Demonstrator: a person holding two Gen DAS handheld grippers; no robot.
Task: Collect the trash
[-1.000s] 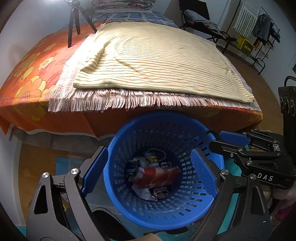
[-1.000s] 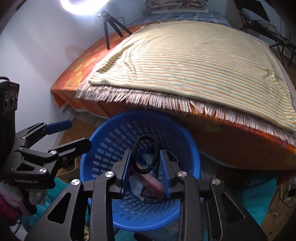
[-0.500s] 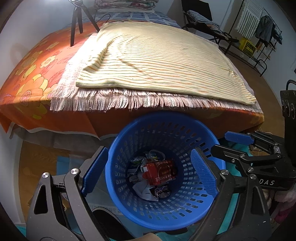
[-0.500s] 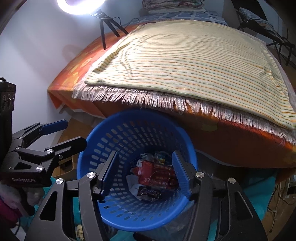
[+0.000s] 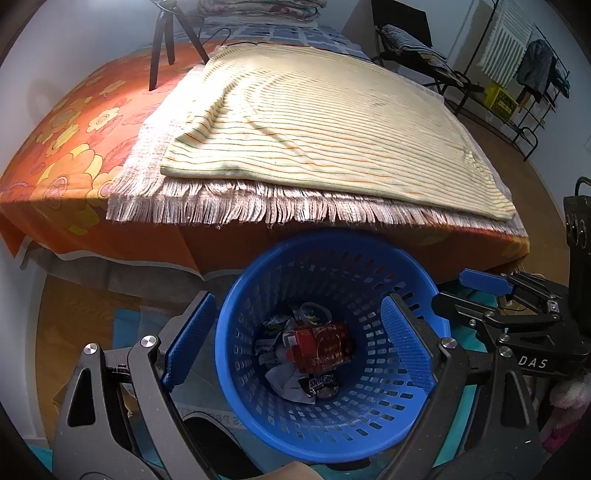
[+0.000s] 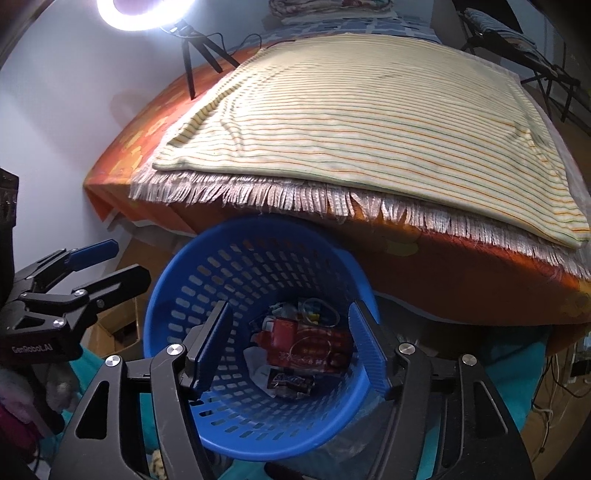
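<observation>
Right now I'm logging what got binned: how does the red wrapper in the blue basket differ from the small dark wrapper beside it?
The red wrapper is the larger, lying across the middle of the pile; the dark wrapper is smaller and sits at the pile's near edge. The red one is bright red with pale print; the dark one is black with light lettering. Both are crumpled and lie in the blue basket, touched by neither gripper.

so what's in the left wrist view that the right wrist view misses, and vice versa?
Left wrist only: a clothes rack at far right and the flowered spread in full. Right wrist only: a lit ring light at top left. Both: the blue basket holding a red wrapper and other trash, the striped blanket, a tripod, and both tongs open, left and right.
</observation>
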